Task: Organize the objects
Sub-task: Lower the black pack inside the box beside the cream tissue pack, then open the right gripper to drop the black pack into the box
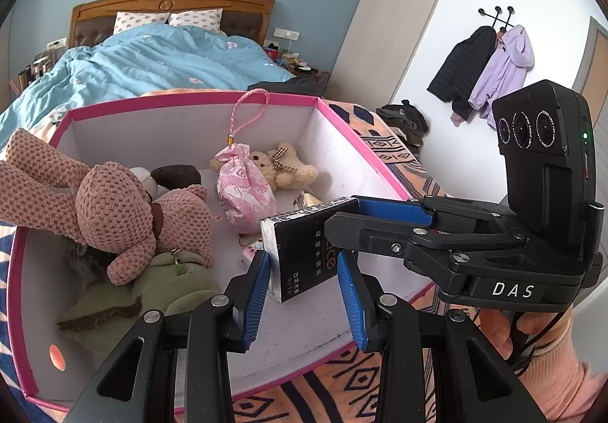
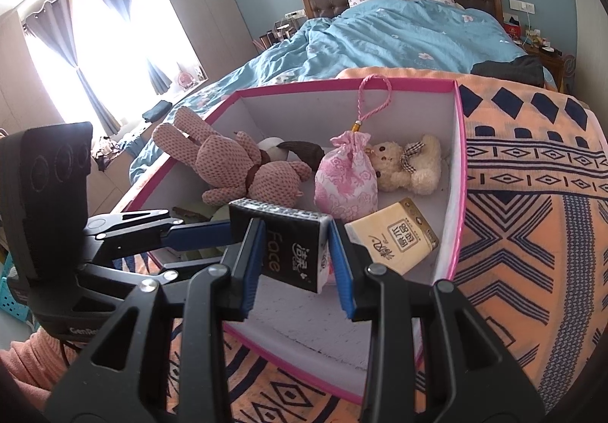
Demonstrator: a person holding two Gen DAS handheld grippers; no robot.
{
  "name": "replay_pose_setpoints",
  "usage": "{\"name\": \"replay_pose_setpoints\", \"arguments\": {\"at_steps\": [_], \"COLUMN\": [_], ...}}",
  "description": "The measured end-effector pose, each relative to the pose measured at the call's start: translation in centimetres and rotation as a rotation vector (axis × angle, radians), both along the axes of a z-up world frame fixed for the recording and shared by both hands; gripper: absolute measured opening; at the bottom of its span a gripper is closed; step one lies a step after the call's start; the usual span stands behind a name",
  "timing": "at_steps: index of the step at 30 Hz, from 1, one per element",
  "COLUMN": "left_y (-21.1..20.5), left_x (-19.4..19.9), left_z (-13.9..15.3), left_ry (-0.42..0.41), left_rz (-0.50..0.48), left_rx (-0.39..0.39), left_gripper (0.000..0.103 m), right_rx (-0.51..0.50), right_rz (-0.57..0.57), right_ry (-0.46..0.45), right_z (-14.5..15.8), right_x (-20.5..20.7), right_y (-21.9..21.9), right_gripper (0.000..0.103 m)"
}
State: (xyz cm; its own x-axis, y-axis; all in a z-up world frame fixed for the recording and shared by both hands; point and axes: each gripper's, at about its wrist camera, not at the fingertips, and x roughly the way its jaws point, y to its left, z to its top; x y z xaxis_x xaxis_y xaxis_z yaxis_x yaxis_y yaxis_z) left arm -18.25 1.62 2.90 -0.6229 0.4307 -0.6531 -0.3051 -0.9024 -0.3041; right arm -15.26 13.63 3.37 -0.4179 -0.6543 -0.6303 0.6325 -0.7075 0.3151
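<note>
A black tissue pack [image 1: 304, 233] [image 2: 288, 259] hangs over the near part of a pink-rimmed white box [image 1: 190, 102] [image 2: 342, 83]. My left gripper [image 1: 304, 263] [image 2: 212, 244] is shut on one end of it. From the other side my right gripper [image 1: 347, 218] [image 2: 294, 233] is shut on the same pack. In the box lie a pink crochet bunny [image 1: 114, 210] [image 2: 235, 164], a pink pouch [image 1: 243, 191] [image 2: 345, 183], a cream teddy bear [image 1: 285, 164] [image 2: 406, 164], a green plush [image 1: 152, 286] and a yellow tissue pack [image 2: 395, 237].
The box rests on an orange patterned blanket [image 2: 532, 195] at the foot of a bed with a blue duvet [image 1: 152, 58] [image 2: 399, 39]. Coats [image 1: 494, 70] hang on the right wall. A bright curtained window [image 2: 95, 54] is on the left.
</note>
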Motion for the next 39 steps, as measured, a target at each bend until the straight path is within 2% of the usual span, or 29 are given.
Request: {"name": "replay_pose_setpoints", "arguments": {"at_steps": [25,28,31,34,36,39], "left_y": [-1.1,-1.1,-1.0,-1.0,-0.9,-1.0], "left_x": [-1.1,-0.6,0.3,1.8,3.2,5.5], "left_z": [-1.0,-0.9,-0.5,0.3,0.9,1.8], "left_ry": [-0.046,-0.027,0.012,0.081,0.130,0.201], "left_rz": [0.042,0.045,0.054,0.075,0.089,0.109], "left_rx": [-0.003,-0.018,-0.039,-0.075,-0.098,-0.125], "left_gripper": [0.036,0.042,0.052,0.066,0.082,0.094], "right_rx": [0.121,0.117,0.119,0.107,0.096,0.079], "right_rz": [-0.022,-0.029,-0.032,-0.037,-0.042,-0.046], "right_ry": [0.025,0.034,0.045,0.068,0.100,0.151], "right_z": [-1.1,-1.0,-1.0,-0.6,-0.1,0.7], "right_x": [-0.7,-0.6,-0.3,0.6,1.6,3.4], "right_y": [-2.3,-2.2,-2.2,-1.8,-1.3,-0.5], "right_gripper": [0.037,0.038,0.041,0.048,0.055,0.065]}}
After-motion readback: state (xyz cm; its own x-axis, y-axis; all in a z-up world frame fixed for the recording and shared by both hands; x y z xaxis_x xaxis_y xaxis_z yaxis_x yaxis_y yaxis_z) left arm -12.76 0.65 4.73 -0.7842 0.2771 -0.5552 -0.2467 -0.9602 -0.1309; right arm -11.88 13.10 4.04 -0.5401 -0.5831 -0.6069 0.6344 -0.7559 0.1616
